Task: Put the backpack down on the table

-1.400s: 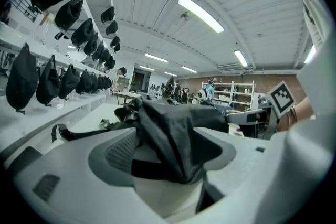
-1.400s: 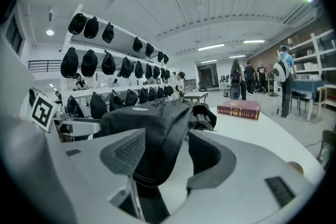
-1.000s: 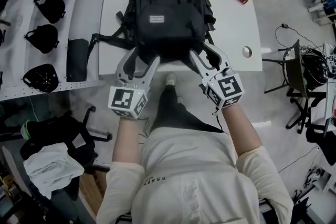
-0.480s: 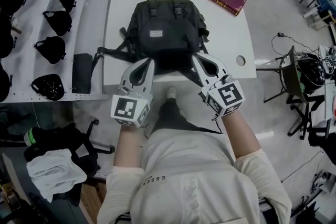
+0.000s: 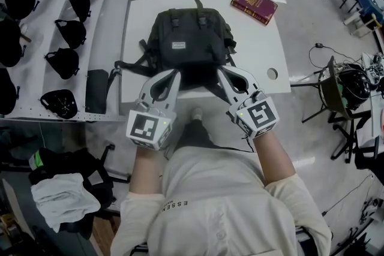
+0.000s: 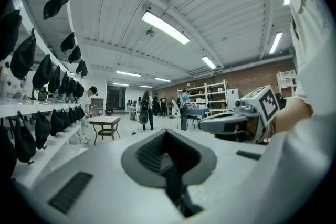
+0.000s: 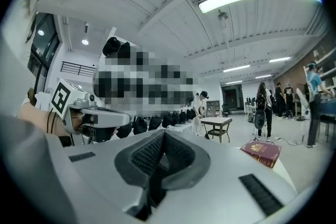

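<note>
Dead ahead of both tips: backpack (image 5: 191, 45) on the white table (image 5: 264, 45), long axis running away from me. Left gripper (image 5: 174, 73) and right gripper (image 5: 221, 72) sit level at its near end, each clenched on what looks like a thin dark strap (image 6: 176, 194).

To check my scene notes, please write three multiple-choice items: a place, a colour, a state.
1. Where on the table does the red book lie? A. far right corner B. near left corner C. the middle
2. What colour is the backpack? A. blue B. black C. green
3. How are the left gripper's jaws? A. wide open B. closed on a strap C. closed on the book
Answers: 1 A, beyond the backpack, to its right; 2 B, black fabric; 3 B, a dark strap runs between them.
</note>
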